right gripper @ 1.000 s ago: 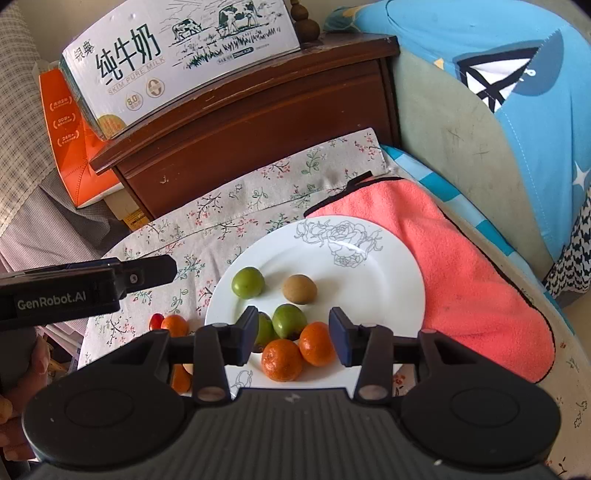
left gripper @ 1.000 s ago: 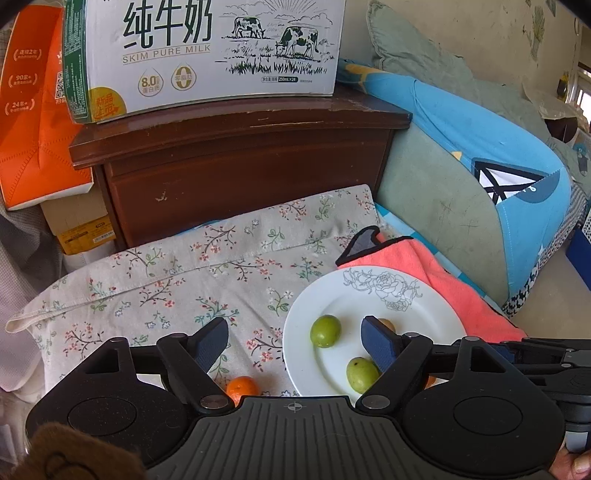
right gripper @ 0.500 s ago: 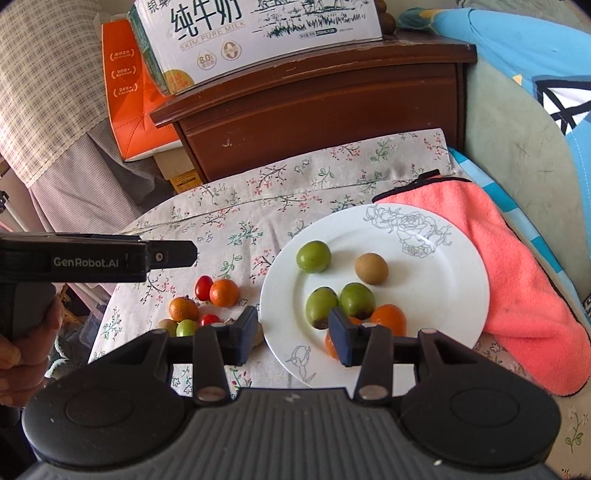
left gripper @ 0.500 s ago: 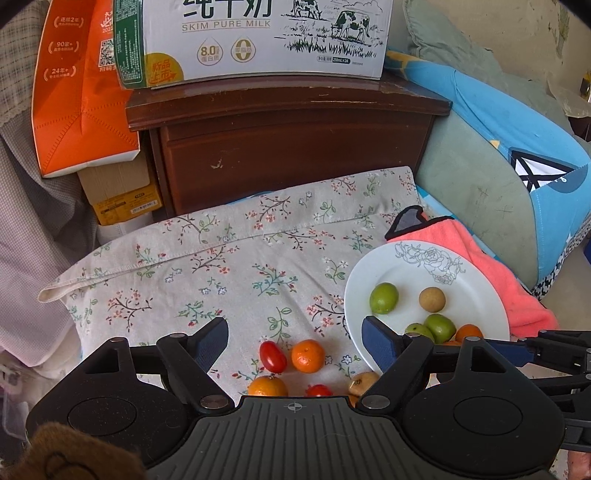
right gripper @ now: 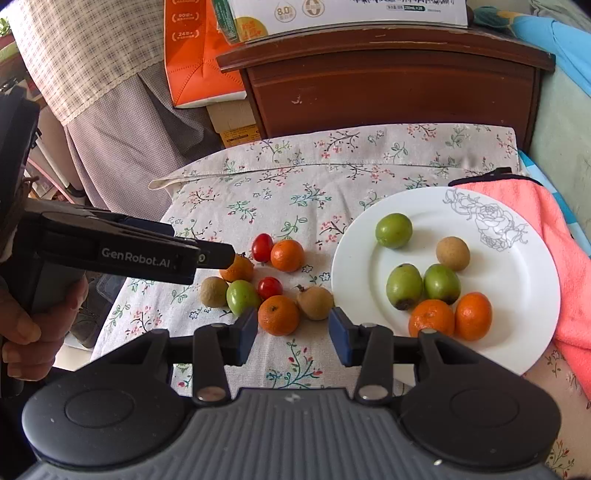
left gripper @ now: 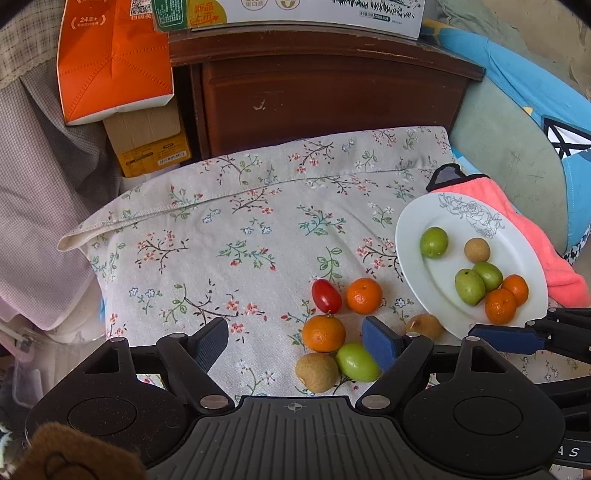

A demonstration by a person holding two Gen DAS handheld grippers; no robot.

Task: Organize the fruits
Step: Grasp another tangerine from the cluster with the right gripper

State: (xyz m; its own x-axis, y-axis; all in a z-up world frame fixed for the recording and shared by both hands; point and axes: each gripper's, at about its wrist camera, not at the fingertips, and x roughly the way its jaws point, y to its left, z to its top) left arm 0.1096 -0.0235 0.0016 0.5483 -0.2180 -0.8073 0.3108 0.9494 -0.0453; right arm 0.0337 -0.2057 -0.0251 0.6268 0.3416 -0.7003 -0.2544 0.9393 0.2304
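Both claws leftward; plate (right gripper: 532, 325) six-fruited.

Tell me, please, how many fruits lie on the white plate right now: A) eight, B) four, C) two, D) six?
D: the white plate holds three green fruits, one brown fruit and two oranges, as the right wrist view shows.

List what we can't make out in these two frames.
- Milk box: cut off by the top edge in both views; its main lettering is out of frame.
- Cloth fruit: in the left view the left tool covers the nearest pieces, so count from the right view.
- Orange: right view, partly behind the left tool.
- Plate: near rim behind the right tool.
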